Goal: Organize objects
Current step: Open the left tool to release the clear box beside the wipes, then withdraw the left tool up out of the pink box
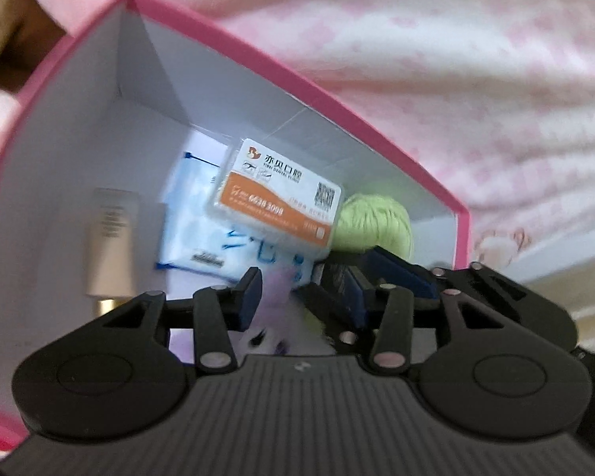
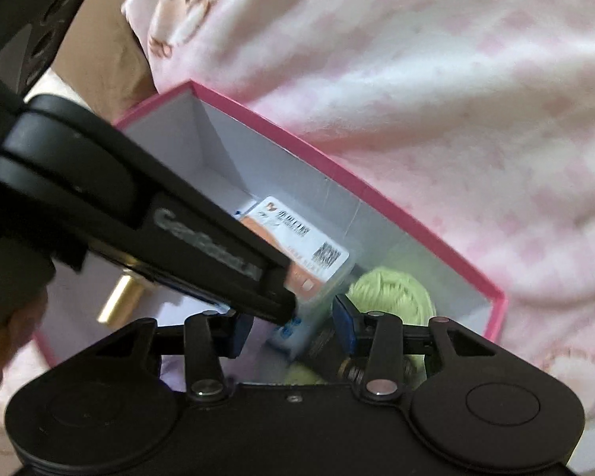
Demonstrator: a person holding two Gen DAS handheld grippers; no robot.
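Note:
A pink box with white inner walls lies on the bed. It holds a cream tube with a gold cap, a blue-and-white tissue packet, a clear case with an orange card and a green yarn ball. My left gripper reaches into the near end with its jaws apart. A blurred lilac-and-white soft thing sits loose between its fingers. My right gripper hovers beside it, also open. The packet shows through the right gripper's gap. The left gripper's tip crosses in front of it.
Pink-and-white patterned bedding surrounds the box on all sides. A brown surface shows past the bedding at the far left. A dark ridged object lies by the right gripper's right finger. A hand grips the left tool's handle.

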